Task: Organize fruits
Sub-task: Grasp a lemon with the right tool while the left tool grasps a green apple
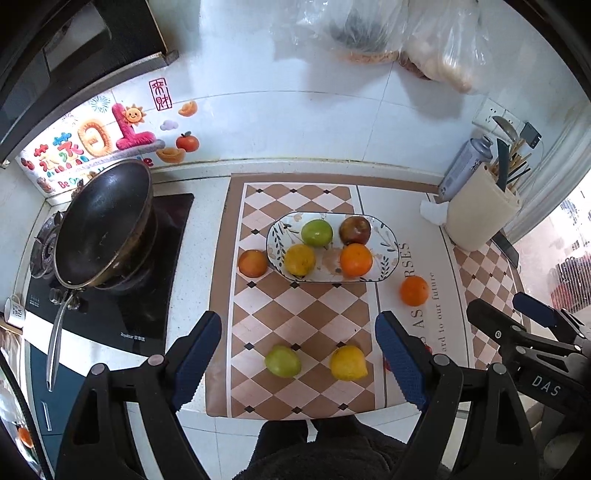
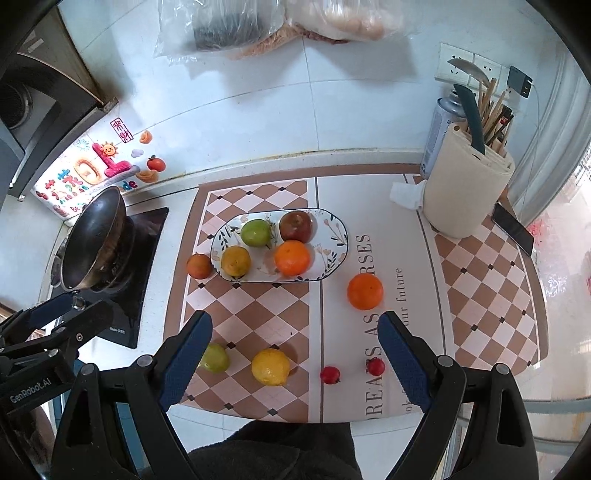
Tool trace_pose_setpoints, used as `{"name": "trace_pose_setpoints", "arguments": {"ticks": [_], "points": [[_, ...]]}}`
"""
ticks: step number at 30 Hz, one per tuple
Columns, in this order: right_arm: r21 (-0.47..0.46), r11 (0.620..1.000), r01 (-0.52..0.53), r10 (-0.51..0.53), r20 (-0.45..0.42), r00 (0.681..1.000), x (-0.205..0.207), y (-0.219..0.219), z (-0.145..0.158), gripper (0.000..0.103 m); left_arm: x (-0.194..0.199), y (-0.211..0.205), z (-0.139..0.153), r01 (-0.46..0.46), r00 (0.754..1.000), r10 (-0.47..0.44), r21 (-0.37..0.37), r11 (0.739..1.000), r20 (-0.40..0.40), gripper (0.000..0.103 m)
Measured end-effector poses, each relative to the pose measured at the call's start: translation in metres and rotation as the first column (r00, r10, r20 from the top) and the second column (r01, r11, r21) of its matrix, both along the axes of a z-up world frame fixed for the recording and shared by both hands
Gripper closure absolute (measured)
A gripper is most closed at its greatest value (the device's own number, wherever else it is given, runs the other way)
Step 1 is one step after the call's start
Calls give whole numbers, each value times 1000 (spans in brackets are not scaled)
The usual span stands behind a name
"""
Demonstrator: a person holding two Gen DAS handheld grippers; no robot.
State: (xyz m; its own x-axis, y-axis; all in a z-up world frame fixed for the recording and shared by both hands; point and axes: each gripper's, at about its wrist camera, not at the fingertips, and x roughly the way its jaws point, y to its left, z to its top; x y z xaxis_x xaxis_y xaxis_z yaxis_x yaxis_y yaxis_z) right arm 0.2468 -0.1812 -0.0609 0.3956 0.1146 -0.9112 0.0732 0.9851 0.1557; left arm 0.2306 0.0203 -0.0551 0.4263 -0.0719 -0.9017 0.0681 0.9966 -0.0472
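An oval patterned plate (image 1: 388,254) (image 2: 332,240) on the checkered mat holds a green apple (image 1: 316,232), a dark red apple (image 1: 355,229), a yellow citrus (image 1: 299,259) and an orange (image 1: 356,260). A dull orange (image 1: 252,263) (image 2: 199,266) lies left of the plate and a bright orange (image 1: 414,291) (image 2: 364,291) to its right. Near the front edge lie a green fruit (image 1: 283,361) (image 2: 216,357), a lemon (image 1: 348,363) (image 2: 270,367) and two small red fruits (image 2: 330,375) (image 2: 376,366). My left gripper (image 1: 297,350) and right gripper (image 2: 295,350) hover high above the mat, both open and empty.
A black wok (image 1: 103,229) sits on the stove at the left. A cream utensil holder (image 2: 465,192) with a knife and chopsticks, a spray can (image 2: 437,136) and a phone (image 2: 513,229) stand at the right. Plastic bags (image 2: 280,26) hang on the tiled wall.
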Motion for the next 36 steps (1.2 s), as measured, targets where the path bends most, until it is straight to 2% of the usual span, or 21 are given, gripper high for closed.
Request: {"name": "trace_pose_setpoints", "arguments": {"ticks": [5,6,7,9,11,14,17,20,24,27,29,32,36], "points": [[21,1000,-19,19,10,1000,0,3,4,10,2,2,-3,-3,1000,3,10,1000,17,18],[25,999,-28,28,0,1000,2,5,0,10,4,2,-6,-3,1000,3,20,1000,19,15],[26,999,-41,41,-20,999,4,8,-6,10,6,3,-11,-3,1000,3,33,999,10,6],[39,997,-72,75,-73,994,7,15,-27,10,9,8,-24,-16,1000,15,58,998,6,4],[55,993,-108,115,-150,982,11,25,-60,10,11,14,-43,-34,999,36,97,995,-20,4],[124,983,-132,163,-288,944,19,38,-121,11,14,27,-75,-62,994,72,123,990,-83,4],[154,979,-137,187,-386,903,23,49,-178,21,16,40,-115,-90,981,114,154,984,-155,4],[161,977,-137,198,-464,864,27,57,-225,30,16,52,-156,-121,954,158,157,980,-255,4],[157,975,-158,218,-527,821,33,71,-267,38,13,58,-199,-146,911,186,133,980,-369,4],[154,968,-200,251,-505,826,36,78,-273,38,10,58,-220,-163,884,190,99,982,-427,4],[140,965,-224,264,-504,822,35,77,-273,38,12,56,-228,-162,878,178,74,984,-444,4],[138,967,-212,253,-508,824,33,65,-274,38,15,48,-241,-143,867,144,38,989,-477,4],[153,972,-180,234,-514,826,34,44,-276,38,21,37,-267,-139,834,100,-31,990,-542,4]]}}
